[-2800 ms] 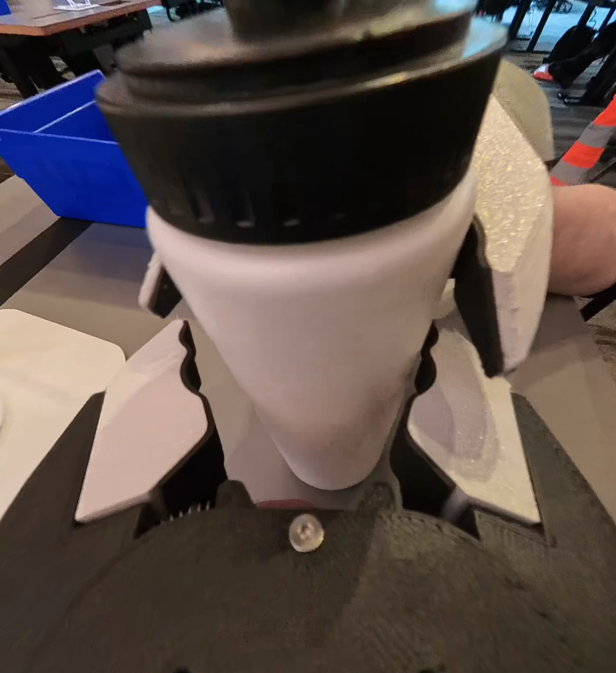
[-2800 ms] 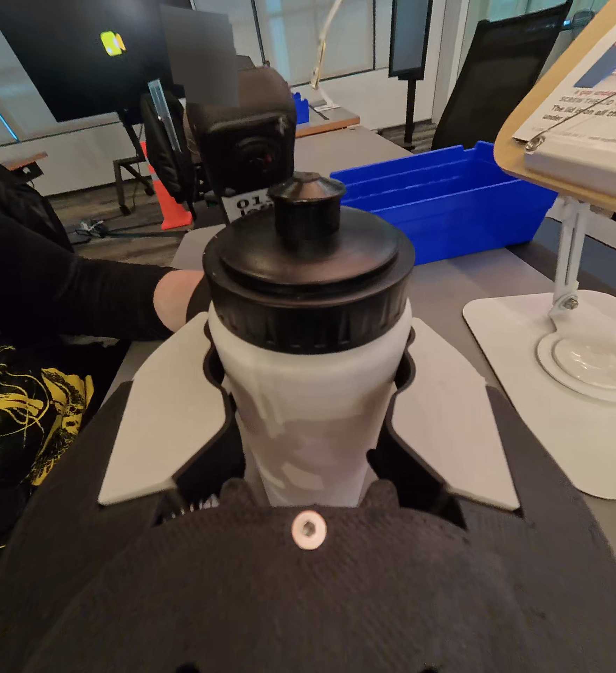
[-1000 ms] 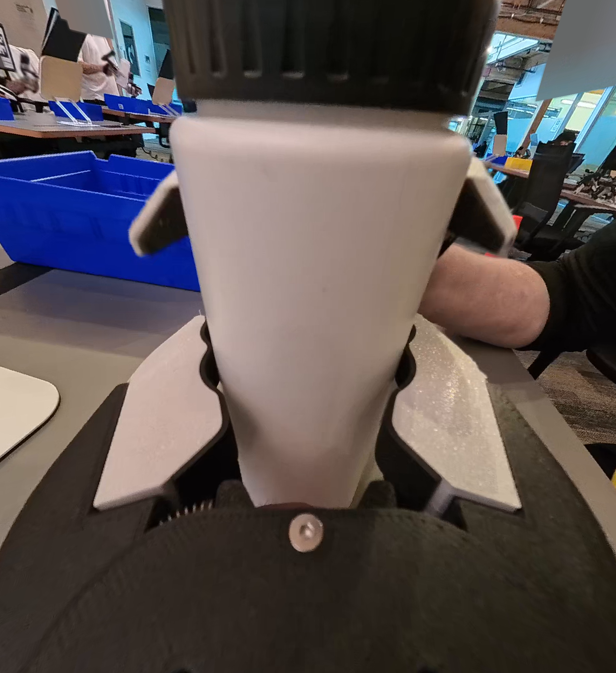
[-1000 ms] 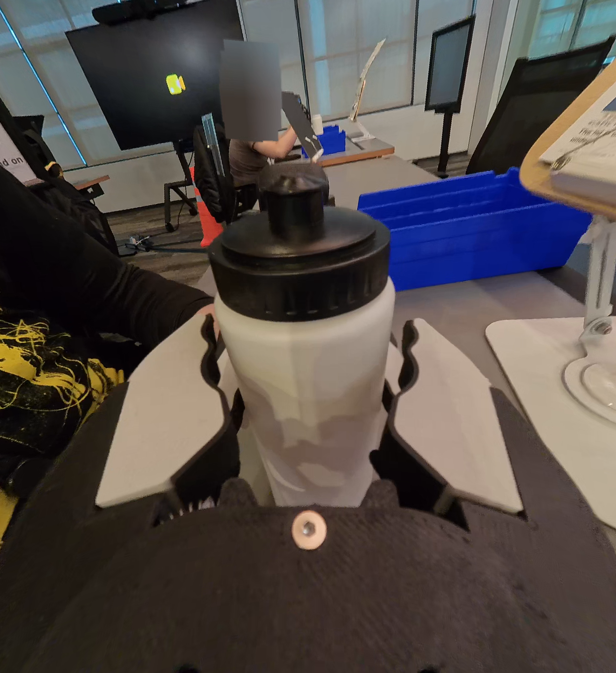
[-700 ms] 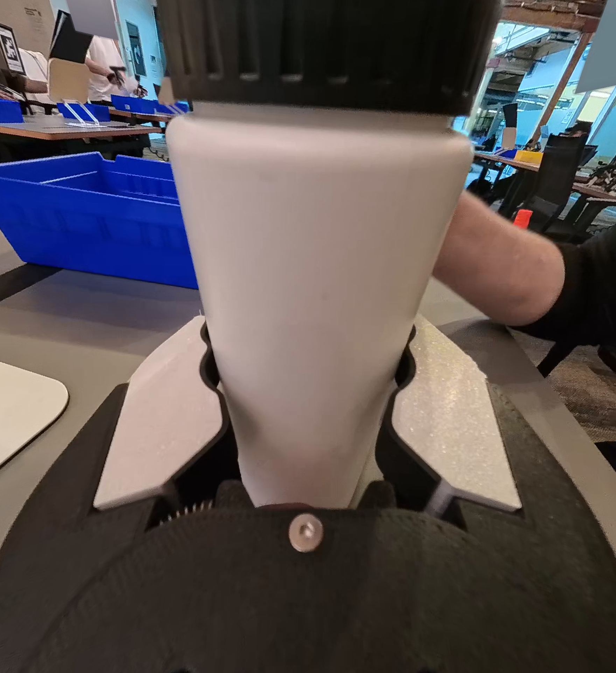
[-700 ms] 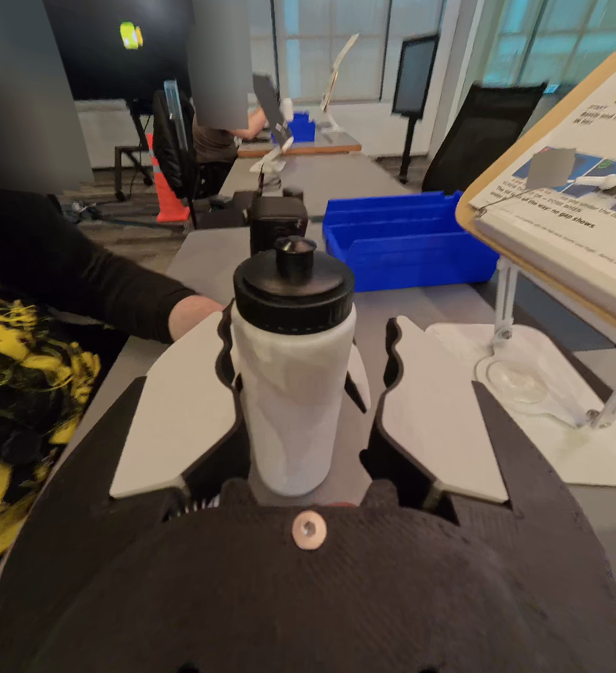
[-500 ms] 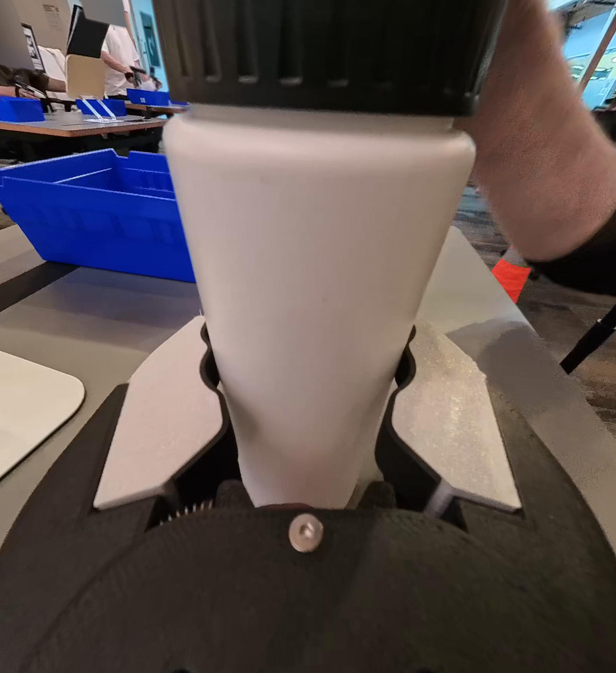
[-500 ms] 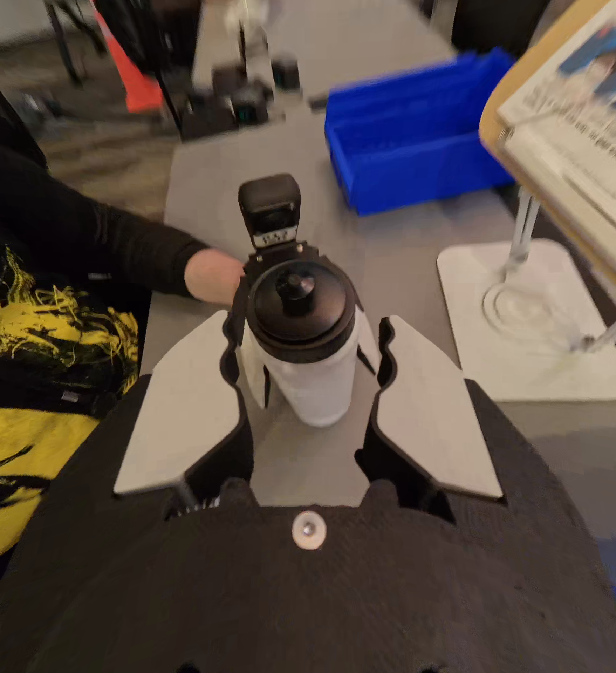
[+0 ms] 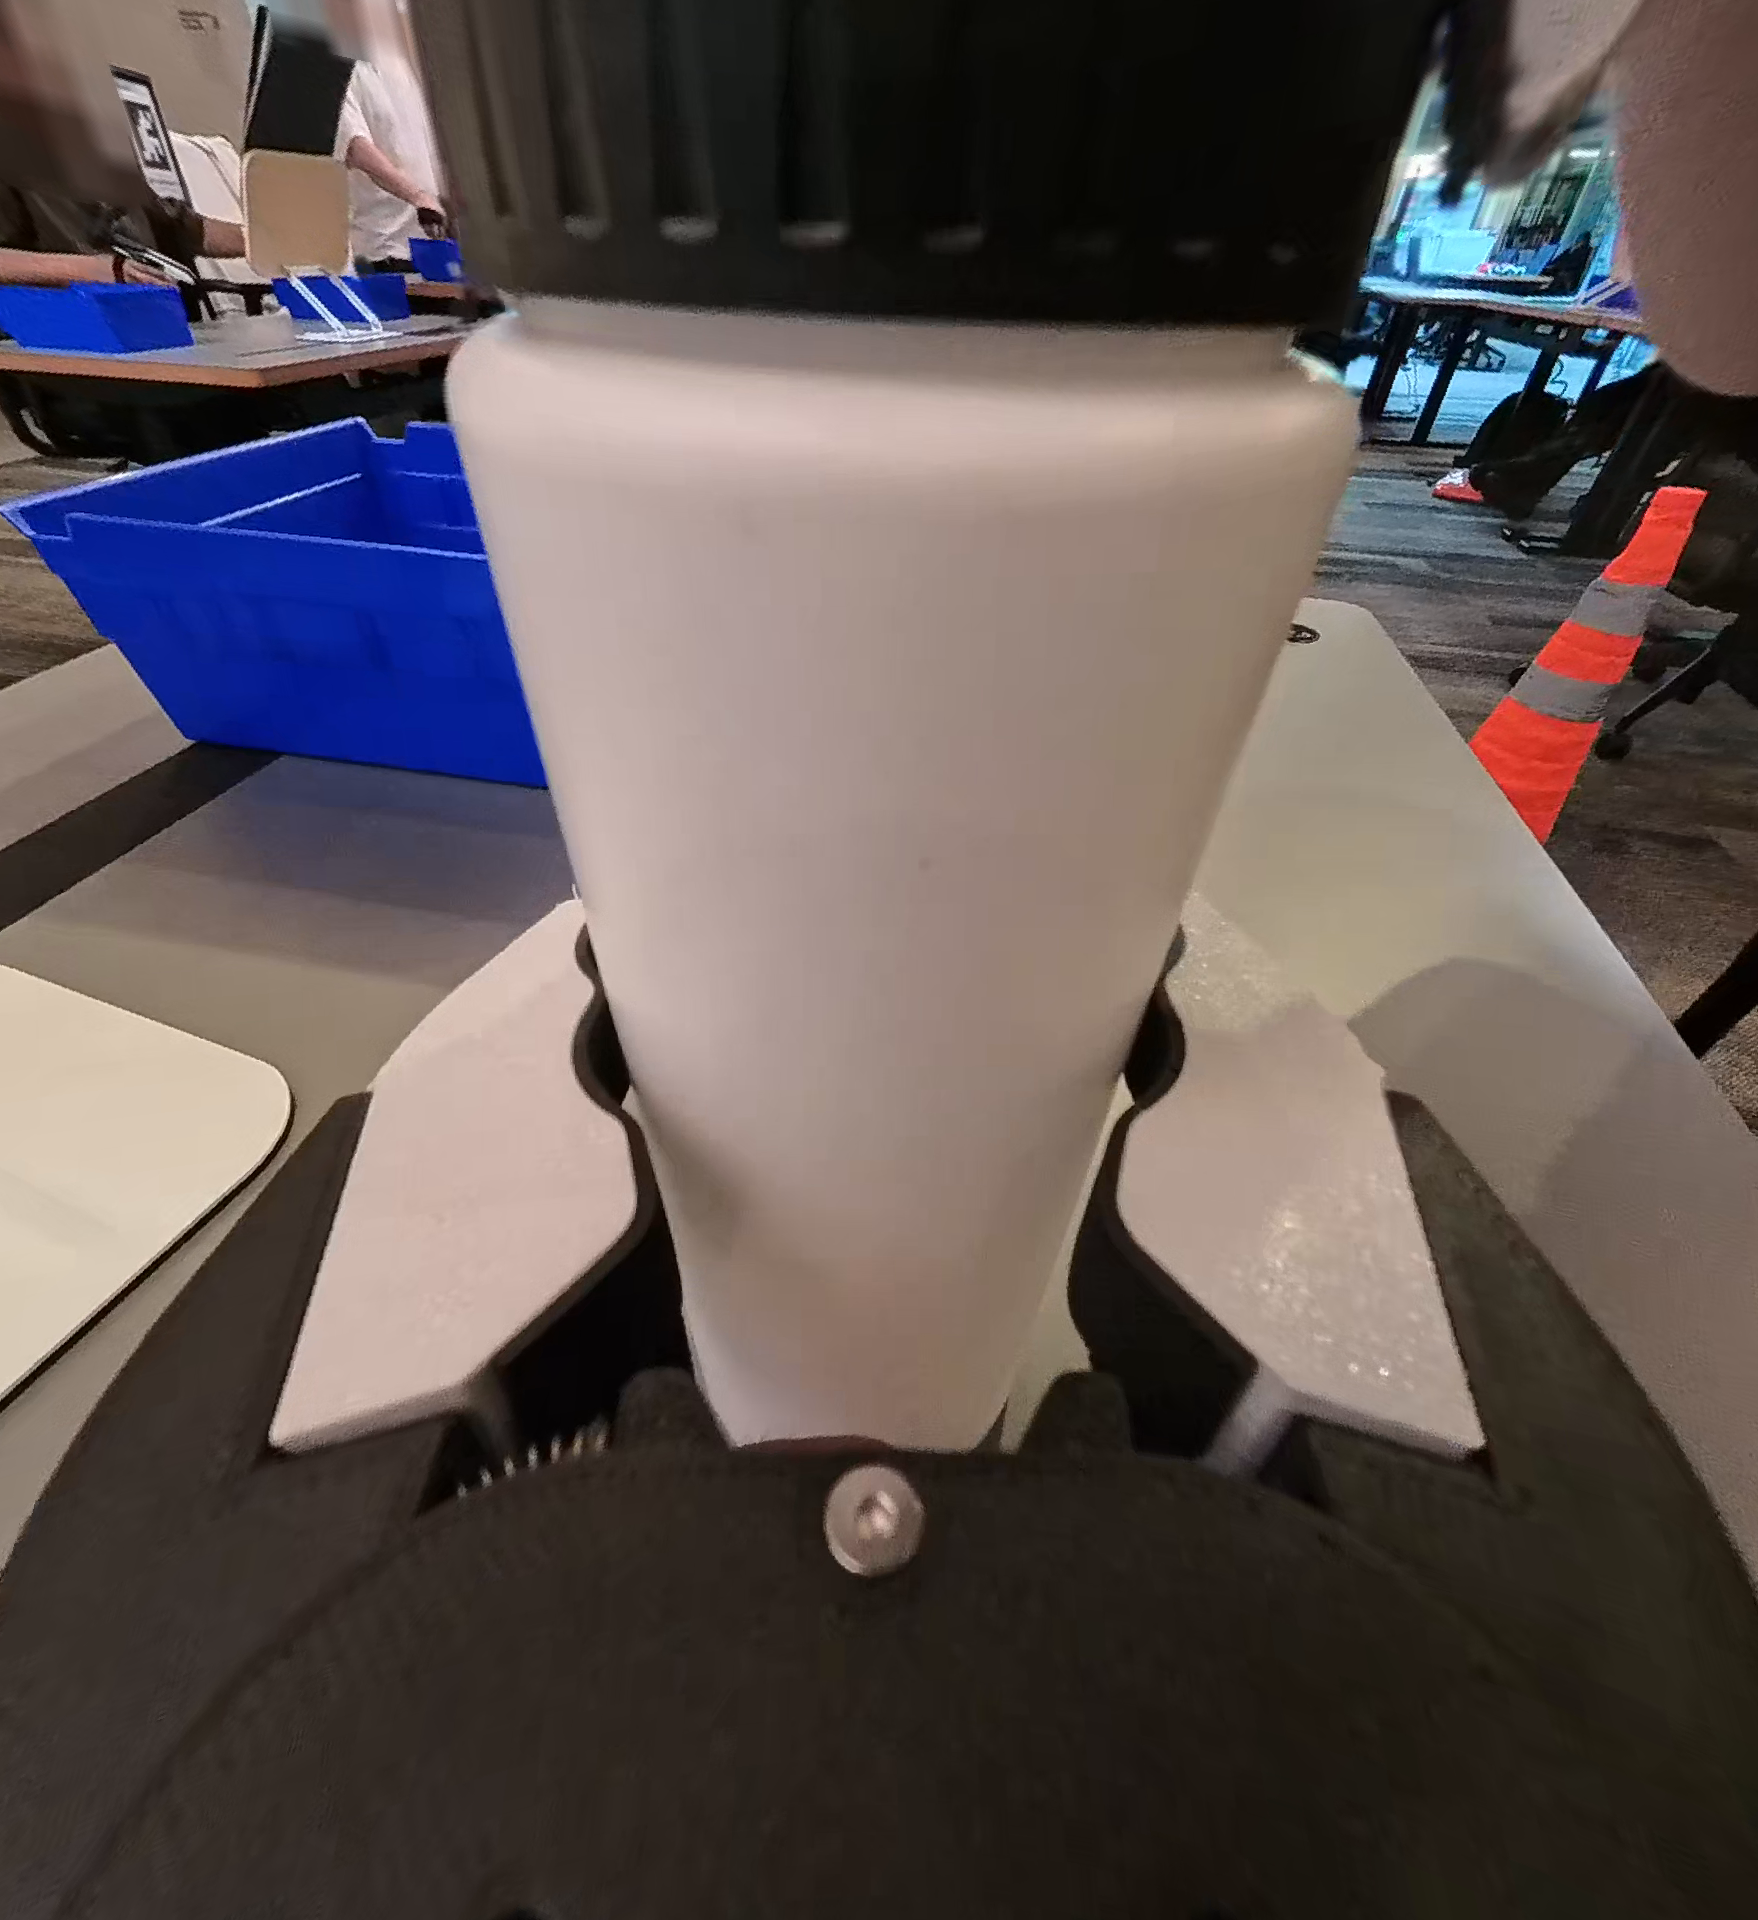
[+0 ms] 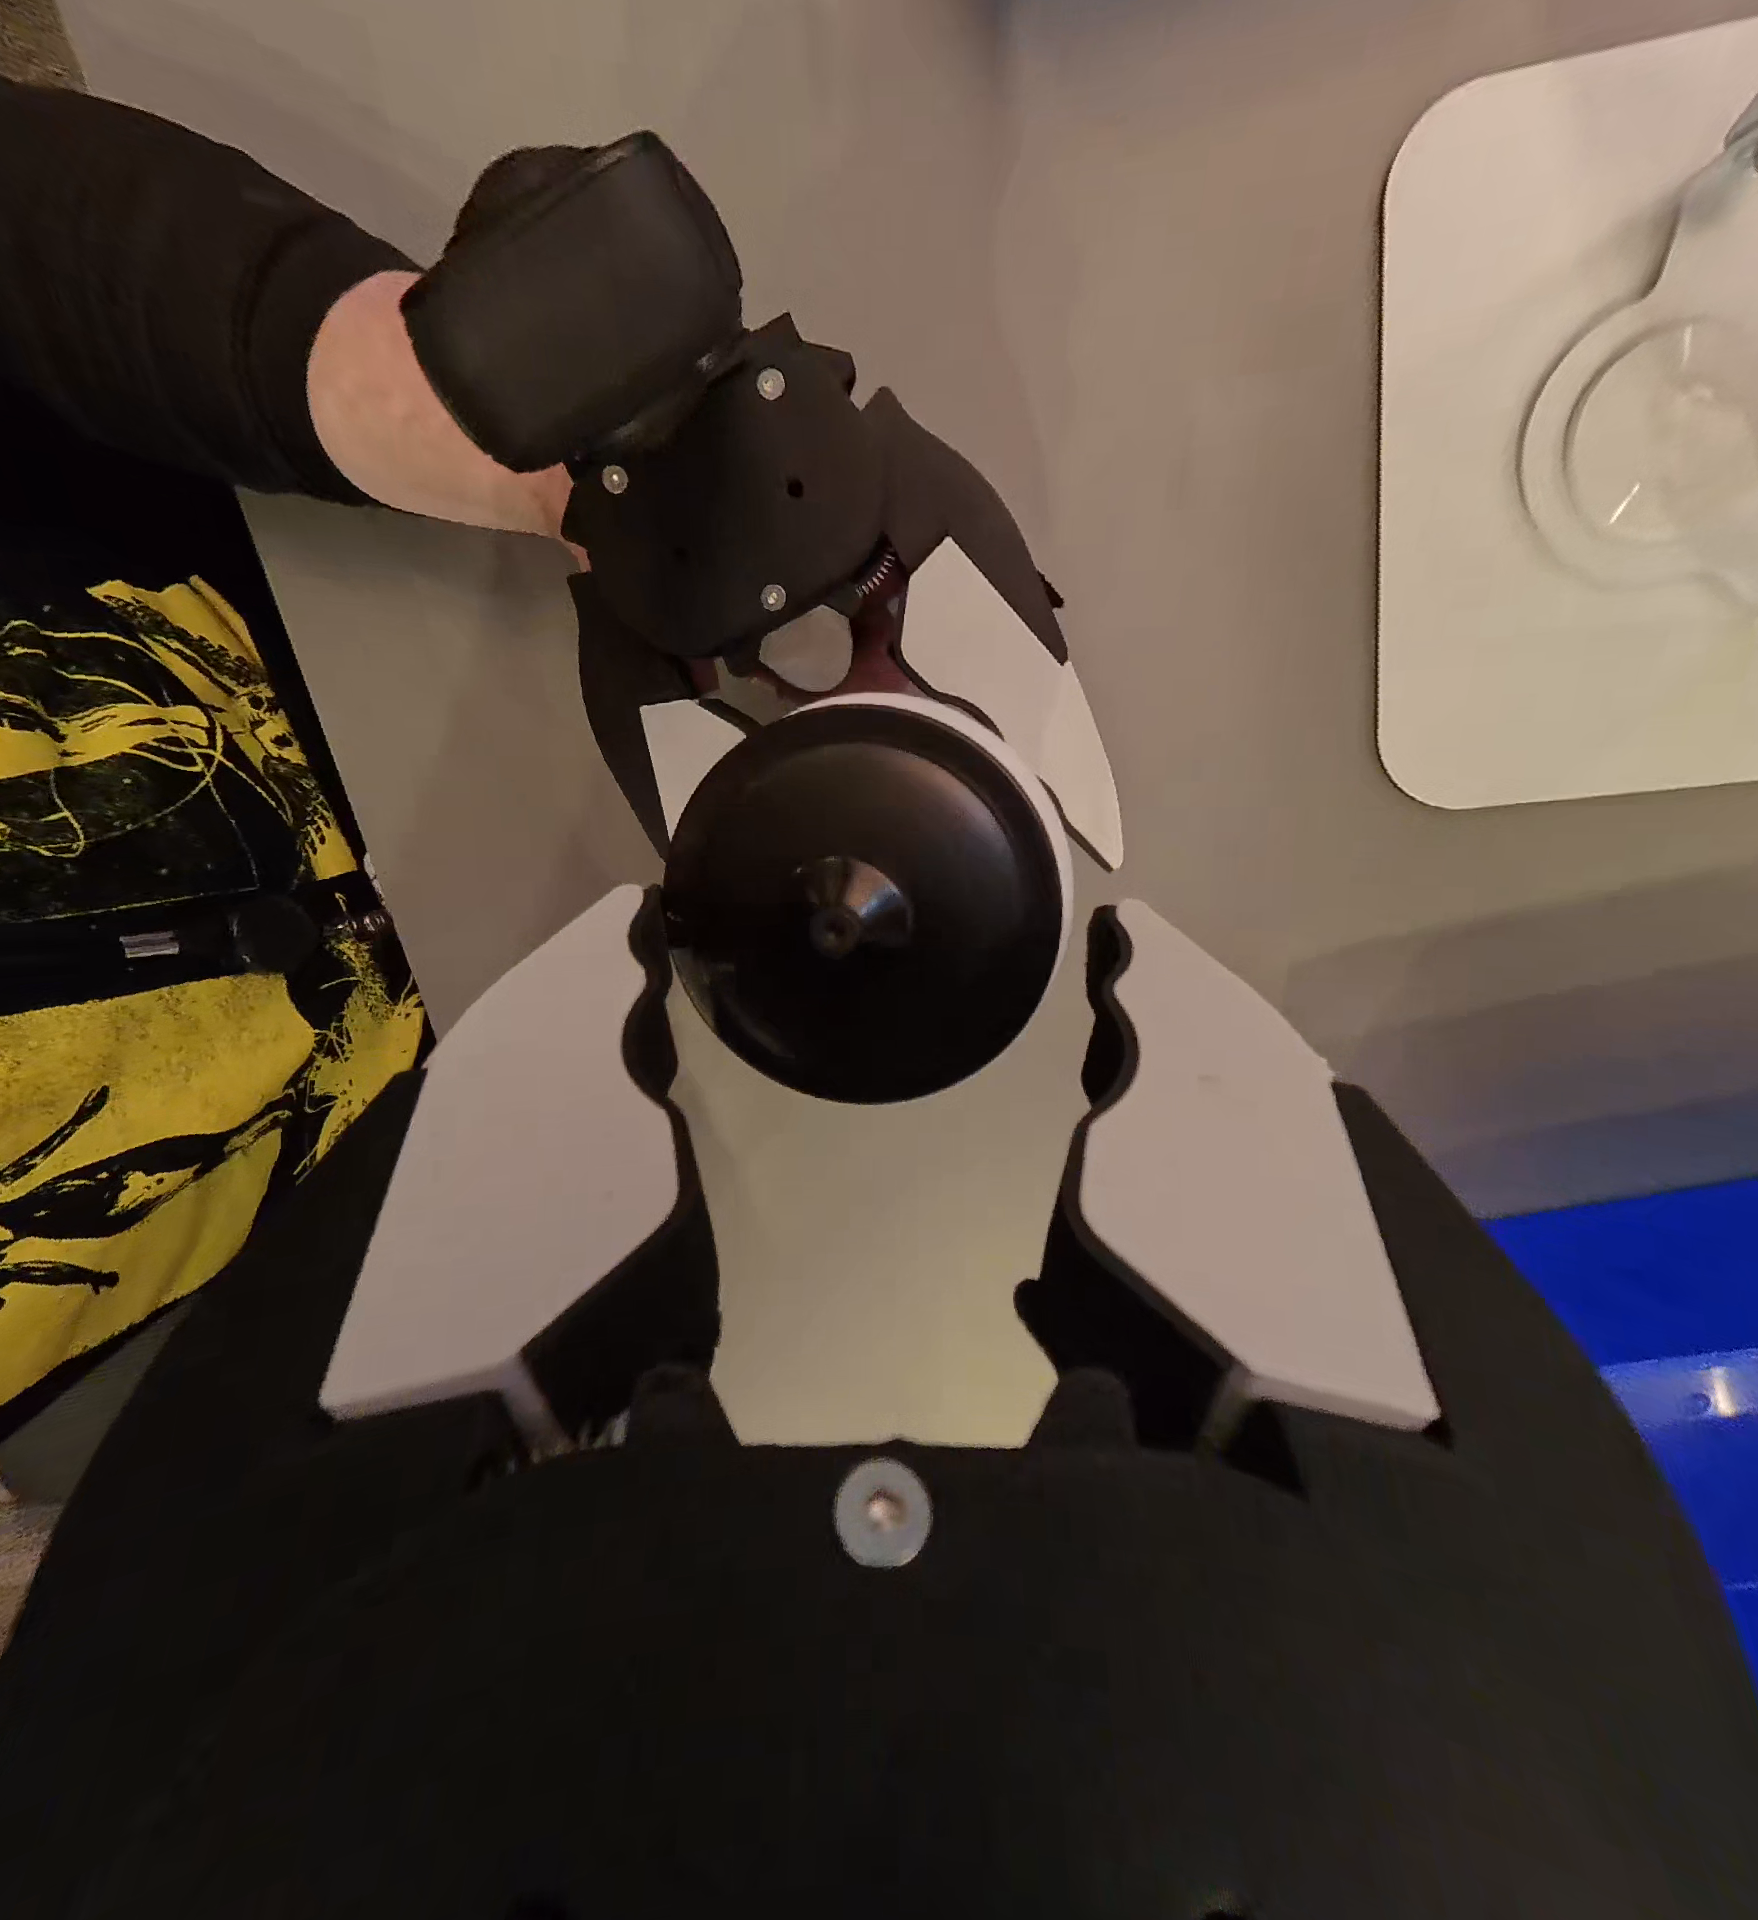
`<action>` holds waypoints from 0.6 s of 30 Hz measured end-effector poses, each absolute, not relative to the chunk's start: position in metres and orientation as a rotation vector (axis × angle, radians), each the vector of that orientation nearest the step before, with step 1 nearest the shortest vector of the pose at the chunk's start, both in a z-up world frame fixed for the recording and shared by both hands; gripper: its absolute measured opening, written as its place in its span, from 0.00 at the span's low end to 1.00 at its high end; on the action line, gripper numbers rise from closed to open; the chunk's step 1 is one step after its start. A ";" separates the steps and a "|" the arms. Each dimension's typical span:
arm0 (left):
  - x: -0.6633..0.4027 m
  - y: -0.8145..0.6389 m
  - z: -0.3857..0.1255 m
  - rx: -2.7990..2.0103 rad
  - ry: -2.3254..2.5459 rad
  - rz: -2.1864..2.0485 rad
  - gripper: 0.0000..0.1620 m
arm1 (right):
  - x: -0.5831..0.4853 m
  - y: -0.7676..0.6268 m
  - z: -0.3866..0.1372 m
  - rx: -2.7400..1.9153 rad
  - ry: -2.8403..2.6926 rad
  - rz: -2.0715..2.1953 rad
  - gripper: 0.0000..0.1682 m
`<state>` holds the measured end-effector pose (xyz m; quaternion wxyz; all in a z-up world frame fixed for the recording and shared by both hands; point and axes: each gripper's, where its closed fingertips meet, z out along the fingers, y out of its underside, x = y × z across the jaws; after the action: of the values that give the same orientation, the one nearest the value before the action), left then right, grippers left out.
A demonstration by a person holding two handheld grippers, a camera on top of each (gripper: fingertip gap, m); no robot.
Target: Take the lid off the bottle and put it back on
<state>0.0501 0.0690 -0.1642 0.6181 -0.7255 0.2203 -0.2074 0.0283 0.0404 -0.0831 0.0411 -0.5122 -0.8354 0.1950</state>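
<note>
Left gripper (image 9: pixel 880 1049) jaws pinch the unlabelled white bottle (image 9: pixel 885 790), black lid (image 10: pixel 859 904) on; right gripper (image 10: pixel 880 966) jaws spread above.

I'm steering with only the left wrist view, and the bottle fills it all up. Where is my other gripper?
Observer: The right gripper is up above the bottle, looking straight down on the black lid.
Operator: Is it grabbing the lid?
Observer: No. Its fingers are open, one on each side of the lid.
Operator: What's on top of the lid? Mine is cut off.
Observer: A small black spout sticks up in the middle.
</note>
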 end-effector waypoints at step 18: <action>0.048 0.071 -0.167 -1.679 0.513 -0.464 0.56 | 0.026 0.041 -0.085 -1.463 -2.715 0.479 0.43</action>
<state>0.0477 0.0705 -0.1667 0.6153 -0.7288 0.2229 -0.2013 0.0262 0.0407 -0.0854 0.0100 -0.4687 -0.8699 0.1534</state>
